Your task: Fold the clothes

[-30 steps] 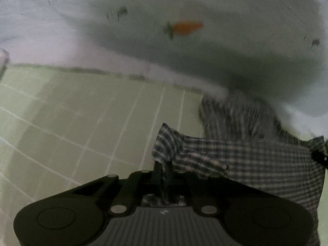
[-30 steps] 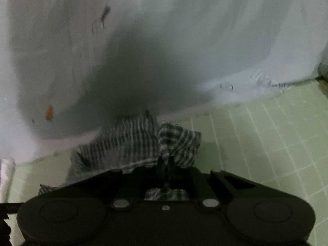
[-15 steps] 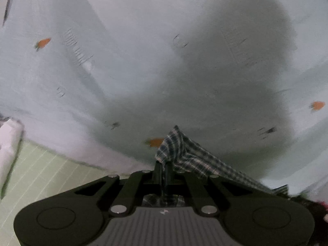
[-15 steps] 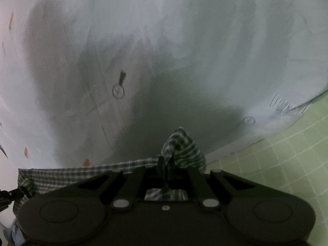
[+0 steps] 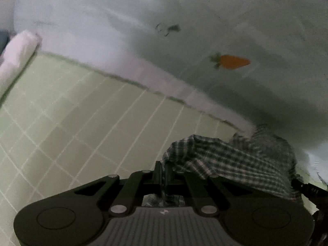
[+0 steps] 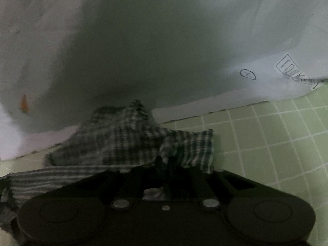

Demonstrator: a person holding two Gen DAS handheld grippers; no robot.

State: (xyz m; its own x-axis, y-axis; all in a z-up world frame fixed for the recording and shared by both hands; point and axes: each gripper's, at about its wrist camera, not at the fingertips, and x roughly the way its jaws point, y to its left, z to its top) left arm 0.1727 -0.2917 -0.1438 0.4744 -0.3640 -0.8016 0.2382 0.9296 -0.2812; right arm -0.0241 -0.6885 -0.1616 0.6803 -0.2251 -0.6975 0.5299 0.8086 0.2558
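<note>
We see a soft woven cloth garment in dark green and white check (image 5: pixel 235 160), creased and matt, lying on a pale green grid-lined mat (image 5: pixel 71 123) with a smooth, flat finish. Behind it hangs a pale blue printed fabric sheet (image 5: pixel 205 20), matt, and our black matt plastic left gripper (image 5: pixel 163 170) carries dull metal pins.

I take this for a home bedroom: a pale sheet (image 5: pixel 205 30) printed with carrots (image 5: pixel 231 62) and small doodles (one reads backwards in my right view) lies over a green checked mat (image 5: pixel 82 123).
</note>
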